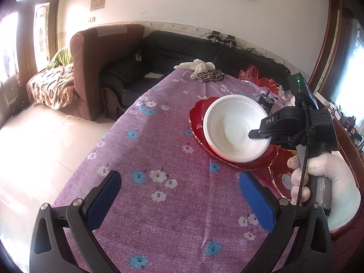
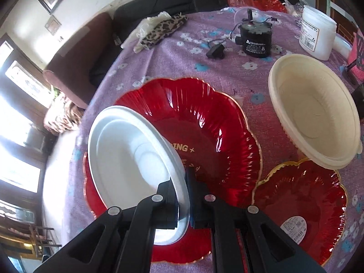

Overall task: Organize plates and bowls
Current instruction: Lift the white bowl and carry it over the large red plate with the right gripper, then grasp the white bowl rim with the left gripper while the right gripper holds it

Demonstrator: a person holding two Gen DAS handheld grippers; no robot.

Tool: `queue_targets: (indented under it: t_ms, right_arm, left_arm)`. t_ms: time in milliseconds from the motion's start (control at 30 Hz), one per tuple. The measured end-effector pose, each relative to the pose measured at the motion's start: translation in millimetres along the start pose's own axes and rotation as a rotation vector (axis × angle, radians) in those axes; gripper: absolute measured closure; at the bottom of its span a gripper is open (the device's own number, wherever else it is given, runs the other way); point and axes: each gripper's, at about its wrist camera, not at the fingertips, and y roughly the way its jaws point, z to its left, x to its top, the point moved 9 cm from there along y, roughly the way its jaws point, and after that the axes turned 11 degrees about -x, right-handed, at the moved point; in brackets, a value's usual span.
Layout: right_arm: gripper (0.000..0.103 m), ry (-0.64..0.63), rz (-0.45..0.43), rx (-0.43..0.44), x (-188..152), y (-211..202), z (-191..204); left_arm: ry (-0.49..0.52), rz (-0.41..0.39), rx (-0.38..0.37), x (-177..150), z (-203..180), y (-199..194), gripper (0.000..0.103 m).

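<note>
A white bowl (image 2: 127,157) hangs tilted over a large red scalloped plate (image 2: 213,132), and my right gripper (image 2: 182,195) is shut on its rim. The left wrist view shows the same white bowl (image 1: 234,127) above the large red plate (image 1: 200,116), with my right gripper (image 1: 259,134) pinching its right rim in a white-gloved hand (image 1: 318,170). A smaller red plate (image 2: 302,209) lies to the right, and a cream bowl (image 2: 314,113) rests partly on its far edge. My left gripper (image 1: 179,195) stands open over the purple flowered tablecloth (image 1: 159,136), holding nothing.
At the table's far side stand a black round device (image 2: 256,39) with a cable, a white tub (image 2: 317,33), a leopard-print cloth (image 2: 161,31) and red plastic bags (image 2: 268,1). A brown armchair (image 1: 100,63) and a dark sofa (image 1: 182,47) stand beyond the table.
</note>
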Motion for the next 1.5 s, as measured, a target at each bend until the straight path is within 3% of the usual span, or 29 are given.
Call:
queue_targets:
  t_ms: [233, 433, 533, 633, 700, 867, 900, 967, 1067, 1167, 1267, 1333, 1367, 1433, 1467, 1500]
  right_arm:
    - [0.096, 0.008, 0.037, 0.014, -1, -7, -6]
    - [0.095, -0.021, 0.019, 0.073, -9, -33, -14]
    - [0.096, -0.05, -0.015, 0.078, -23, -67, -40]
    - [0.096, -0.011, -0.019, 0.089, -50, -100, -91]
    - [0.096, 0.048, -0.008, 0.104, -70, -115, -128]
    - [0.096, 0.19, 0.028, 0.08, -122, -129, -226]
    - [0.096, 0.213, 0.037, 0.075, -131, -129, -241]
    - [0.096, 0.248, 0.045, 0.061, -143, -130, -271]
    - [0.096, 0.288, 0.065, 0.043, -159, -131, -306]
    - [0.096, 0.29, 0.099, 0.036, -175, -129, -330]
    - [0.096, 0.28, 0.134, 0.055, -188, -122, -338]
    - [0.095, 0.266, 0.147, 0.064, -193, -117, -338]
    - [0.095, 0.253, 0.158, 0.066, -196, -115, -338]
    - [0.095, 0.239, 0.161, 0.048, -198, -112, -341]
    - [0.094, 0.226, 0.16, 0.038, -198, -111, -340]
    - [0.09, 0.217, 0.16, 0.027, -198, -111, -340]
  left_arm:
    - [0.028, 0.015, -0.023, -1, -22, 4, 0.0]
    - [0.027, -0.023, -0.035, 17, -24, -5, 0.0]
    - [0.048, -0.026, -0.046, 30, -31, -2, 0.0]
    - [0.145, 0.002, -0.115, 28, -77, 4, 0.0]
    - [0.211, 0.028, -0.152, 17, -114, 12, 0.0]
    - [0.325, 0.157, -0.345, -32, -230, 40, 0.0]
    - [0.35, 0.177, -0.366, -41, -249, 44, 0.0]
    - [0.43, 0.219, -0.338, -63, -283, 55, 0.0]
    - [0.469, 0.259, -0.345, -91, -307, 60, 0.0]
    - [0.446, 0.322, -0.382, -114, -311, 65, 0.0]
    - [0.453, 0.399, -0.423, -136, -324, 74, 0.0]
    - [0.501, 0.427, -0.401, -149, -336, 80, 0.001]
    - [0.512, 0.437, -0.398, -153, -340, 81, 0.007]
    - [0.511, 0.476, -0.398, -161, -344, 85, 0.034]
    - [0.493, 0.507, -0.407, -165, -344, 86, 0.06]
    - [0.475, 0.537, -0.416, -168, -343, 88, 0.077]
